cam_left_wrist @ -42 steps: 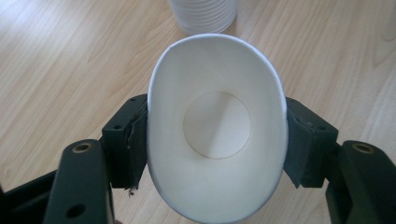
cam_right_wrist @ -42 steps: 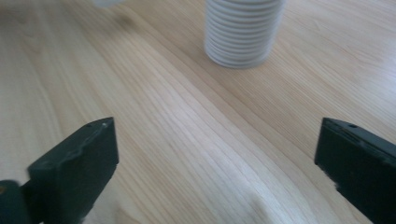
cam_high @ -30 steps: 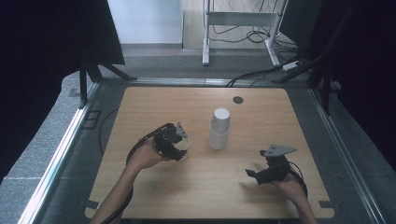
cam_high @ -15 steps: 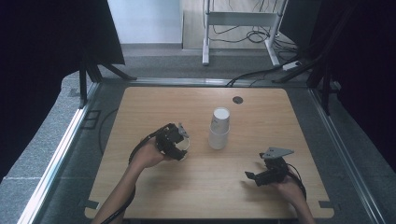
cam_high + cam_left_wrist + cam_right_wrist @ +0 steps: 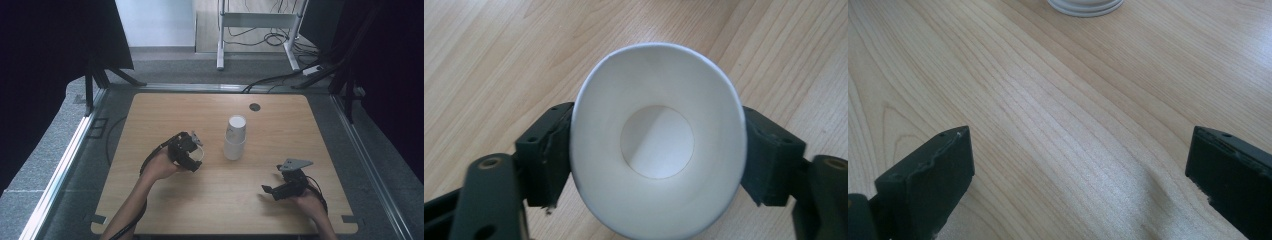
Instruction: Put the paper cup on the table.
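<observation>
A stack of white paper cups [image 5: 235,138] stands upside down at the middle of the wooden table [image 5: 300,125]. Left of it, my left gripper [image 5: 192,152] is shut on a single white paper cup [image 5: 658,145]. That cup's open mouth faces the left gripper view's camera and is squeezed oval between the two black jaws. My right gripper [image 5: 268,190] rests low over the front right of the table and points left. Its jaws stand wide open over bare wood [image 5: 1078,175]. The rim of the cup stack [image 5: 1085,5] shows at the top edge of the right gripper view.
A small dark round disc [image 5: 255,107] lies on the table behind the stack. Beyond the table's far edge there is a metal frame [image 5: 220,35] and cables on the floor. Dark curtains flank both sides.
The right gripper has drifted slightly toward the front edge. The left gripper and its cup have barely moved.
</observation>
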The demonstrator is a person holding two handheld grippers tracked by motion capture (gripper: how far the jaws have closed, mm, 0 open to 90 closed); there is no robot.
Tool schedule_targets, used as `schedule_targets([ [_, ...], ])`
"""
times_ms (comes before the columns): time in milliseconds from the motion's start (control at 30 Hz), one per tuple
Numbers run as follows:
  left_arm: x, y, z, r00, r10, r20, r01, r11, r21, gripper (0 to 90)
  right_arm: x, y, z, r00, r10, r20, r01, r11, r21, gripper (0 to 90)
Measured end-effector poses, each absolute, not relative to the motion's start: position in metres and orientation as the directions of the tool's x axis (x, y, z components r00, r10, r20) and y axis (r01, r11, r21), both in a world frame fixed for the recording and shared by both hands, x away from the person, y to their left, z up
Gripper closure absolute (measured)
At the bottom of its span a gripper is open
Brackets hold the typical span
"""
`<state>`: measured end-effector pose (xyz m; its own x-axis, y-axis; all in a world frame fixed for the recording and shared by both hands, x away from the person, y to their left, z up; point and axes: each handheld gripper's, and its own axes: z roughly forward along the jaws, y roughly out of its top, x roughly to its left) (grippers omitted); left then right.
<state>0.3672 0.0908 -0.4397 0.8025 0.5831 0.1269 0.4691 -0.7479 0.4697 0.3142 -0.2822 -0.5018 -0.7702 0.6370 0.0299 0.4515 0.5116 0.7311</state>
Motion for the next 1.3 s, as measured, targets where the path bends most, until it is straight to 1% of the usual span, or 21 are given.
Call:
schedule_targets([
  [67,0.367,0.091,-0.439,0.799,0.591,0.113,0.474,-0.734,0.487,16.4,0.314,-0.283,-0.501,-0.771,0.636,0.031,0.451,0.511,0.731,0.0],
  [133,0.367,0.092,-0.437,0.793,0.6,0.101,0.477,-0.717,0.509,14.3,0.314,-0.283,-0.501,-0.771,0.636,0.031,0.451,0.51,0.732,0.0],
  [367,0.362,0.099,-0.428,0.795,0.604,0.066,0.464,-0.674,0.574,11.5,0.314,-0.282,-0.5,-0.771,0.636,0.029,0.447,0.508,0.737,0.0],
  [567,0.354,0.104,-0.423,0.787,0.612,0.071,0.447,-0.646,0.619,9.2,0.312,-0.283,-0.498,-0.773,0.634,0.028,0.442,0.506,0.74,0.0],
  [800,0.338,0.118,-0.418,0.766,0.64,0.069,0.428,-0.587,0.687,6.9,0.311,-0.283,-0.496,-0.772,0.635,0.029,0.44,0.501,0.746,0.0],
  [1033,0.322,0.131,-0.419,0.749,0.66,0.068,0.415,-0.546,0.727,3.7,0.31,-0.282,-0.495,-0.775,0.631,0.025,0.435,0.505,0.746,0.0],
  [1300,0.301,0.148,-0.424,0.732,0.679,0.061,0.401,-0.502,0.766,2.5,0.309,-0.281,-0.495,-0.778,0.628,0.027,0.435,0.506,0.745,0.0],
])
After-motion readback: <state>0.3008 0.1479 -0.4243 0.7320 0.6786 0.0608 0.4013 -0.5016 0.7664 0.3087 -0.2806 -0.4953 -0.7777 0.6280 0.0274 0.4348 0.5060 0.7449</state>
